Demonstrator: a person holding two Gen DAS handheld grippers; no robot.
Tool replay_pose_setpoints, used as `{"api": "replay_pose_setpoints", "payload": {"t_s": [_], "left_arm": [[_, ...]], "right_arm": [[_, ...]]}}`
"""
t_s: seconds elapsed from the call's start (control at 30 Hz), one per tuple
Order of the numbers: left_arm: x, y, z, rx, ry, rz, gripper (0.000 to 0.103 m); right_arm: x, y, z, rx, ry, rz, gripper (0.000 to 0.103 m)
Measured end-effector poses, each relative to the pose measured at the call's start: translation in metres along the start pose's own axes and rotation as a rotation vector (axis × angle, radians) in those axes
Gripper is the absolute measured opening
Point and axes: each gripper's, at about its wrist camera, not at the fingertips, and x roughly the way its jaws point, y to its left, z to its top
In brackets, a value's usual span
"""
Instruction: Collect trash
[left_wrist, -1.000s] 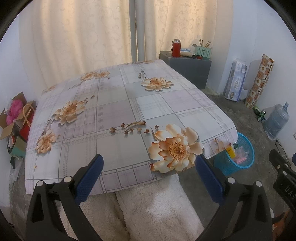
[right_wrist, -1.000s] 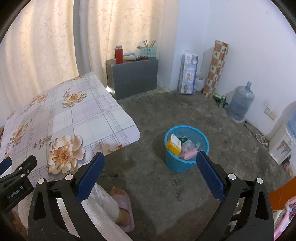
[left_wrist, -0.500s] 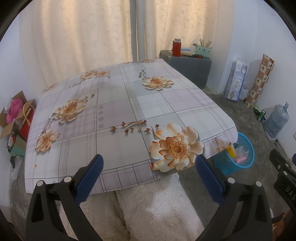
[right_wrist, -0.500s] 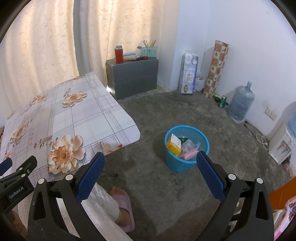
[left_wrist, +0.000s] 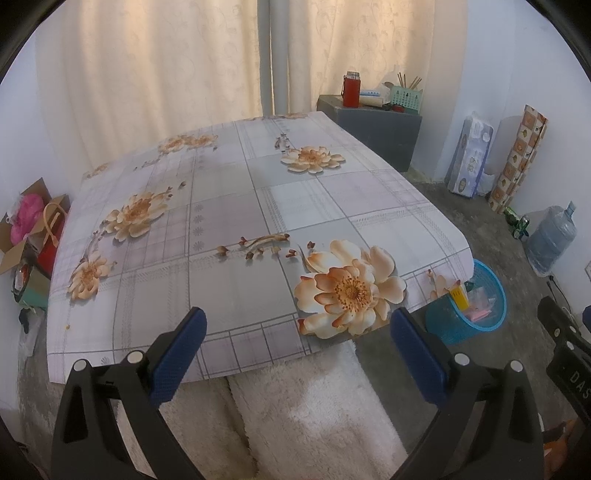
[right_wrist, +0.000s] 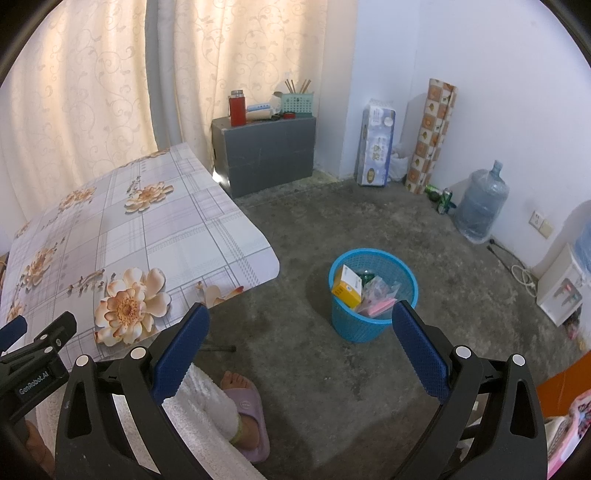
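**Inventory: two hand-held grippers, table and trash basket**

- Left gripper: fingers spread wide, nothing between them. Held above the near edge of the table, pointing across it.
- Right gripper: fingers spread wide, nothing between them. Held above the concrete floor, pointing toward the far wall.
- Table: covered with a checked cloth printed with large peach flowers; lies ahead of the left gripper and to the left of the right gripper. Its top carries no loose items in either view.
- Blue basket: stands upright on the floor just ahead of the right gripper, between its fingertips in that view, nearer the right finger; to the right of the left gripper, just past the table corner.
- Trash in the basket: a yellow-and-white carton leaning against the left inner wall, beside it clear and pink wrappers.
- Grey cabinet: far ahead, against the curtain, with a red flask on top.
- Water jug: ahead and right of the right gripper, by the wall.
- Person's foot in a purple slipper: below the right gripper, left of centre.
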Motion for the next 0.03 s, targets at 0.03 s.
{"api": "replay_pose_setpoints", "payload": {"t_s": [0.03], "left_arm": [[-0.0007,-0.0004,-0.0007,-0.001,-0.001,-0.001,0.097]], "right_arm": [[-0.0002,0.0001,-0.0002,0.001,0.000,0.000,0.095]]}}
